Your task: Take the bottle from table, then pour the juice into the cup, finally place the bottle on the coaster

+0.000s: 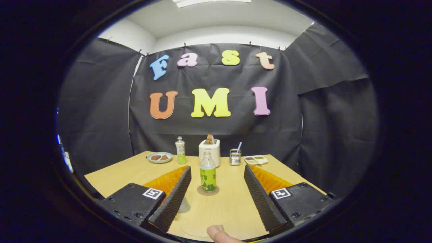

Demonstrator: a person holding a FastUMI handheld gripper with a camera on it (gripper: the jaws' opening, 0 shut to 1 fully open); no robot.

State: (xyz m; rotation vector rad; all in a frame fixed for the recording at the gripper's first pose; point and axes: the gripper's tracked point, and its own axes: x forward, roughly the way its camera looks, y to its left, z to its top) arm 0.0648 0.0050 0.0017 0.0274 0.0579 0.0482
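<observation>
backing the claw straight off looks like the step in hand, if i read it right: the bottle stands upright on the coaster, so the task looks close to done. claw is wide open, holding nothing, neither finger touching the bottle; it stands in the gap between them, a bit ahead of the tips, nearer the left finger. to do it well: keep the fingers spread, pull back along their own line w/o swinging sideways, since the left finger is the one likely to clip the bottle. no lift or twist needed till the tips are well clear.

the bottle: clear plastic, white cap, green label round the lower half, liquid inside hard to judge. tall and narrow, prob tips easily. the coaster under it is a round dull disc, its rim showing around the base.

relative to the bottle: a pale round shape, maybe the cup, sits nearer the camera beside the left finger, mostly hidden, can't confirm. beyond the bottle is a white toaster, w/ a second bottle and a plate to its left, a small wire holder and a snack tray to its right. a fingertip shows nearest the camera, over the bench.
</observation>
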